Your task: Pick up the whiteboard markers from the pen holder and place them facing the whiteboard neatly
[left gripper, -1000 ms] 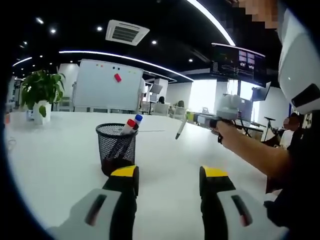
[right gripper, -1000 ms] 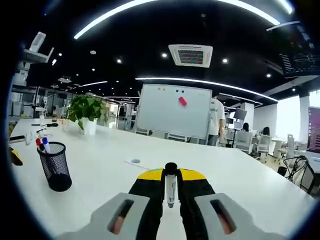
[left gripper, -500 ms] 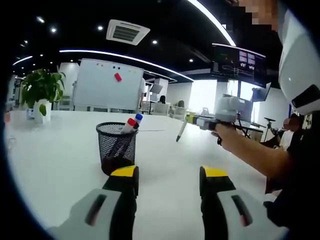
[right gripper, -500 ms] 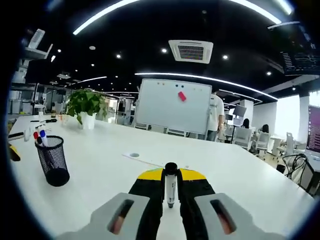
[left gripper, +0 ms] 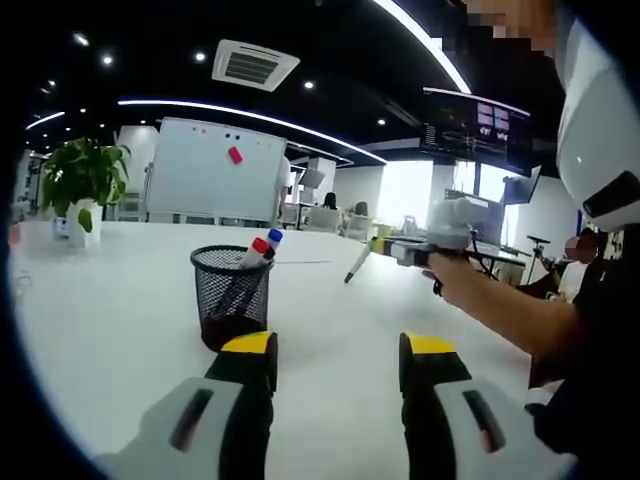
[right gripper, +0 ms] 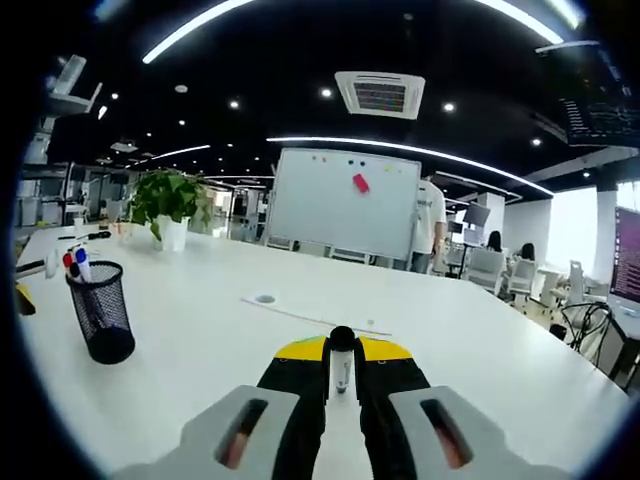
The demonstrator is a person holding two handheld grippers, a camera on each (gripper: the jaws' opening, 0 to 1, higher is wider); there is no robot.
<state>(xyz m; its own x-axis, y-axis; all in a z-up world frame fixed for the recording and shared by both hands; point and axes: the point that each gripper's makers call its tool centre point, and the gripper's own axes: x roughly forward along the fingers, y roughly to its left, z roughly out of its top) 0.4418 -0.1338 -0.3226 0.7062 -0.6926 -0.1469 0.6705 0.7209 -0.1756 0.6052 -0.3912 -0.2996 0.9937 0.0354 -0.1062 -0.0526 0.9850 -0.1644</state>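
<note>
sitting at 10 o'clock in the left gripper view, the potted plant marks the far table edge, and the whiteboard stands behind at 11 o'clock, a red magnet on it. below it, near centre, the mesh pen holder keeps 2 markers leaning, red and blue caps up, ready to be pulled. the left gripper hangs at 6 o'clock, jaws spread with nothing between them, just short of the holder, likely waiting its turn. at 2 o'clock the right gripper pinches a marker above the white table. in the right gripper view that marker is clamped upright between the jaws, pointing toward the whiteboard at 12 o'clock, probably to lay it facing the board. no writing is readable.
</note>
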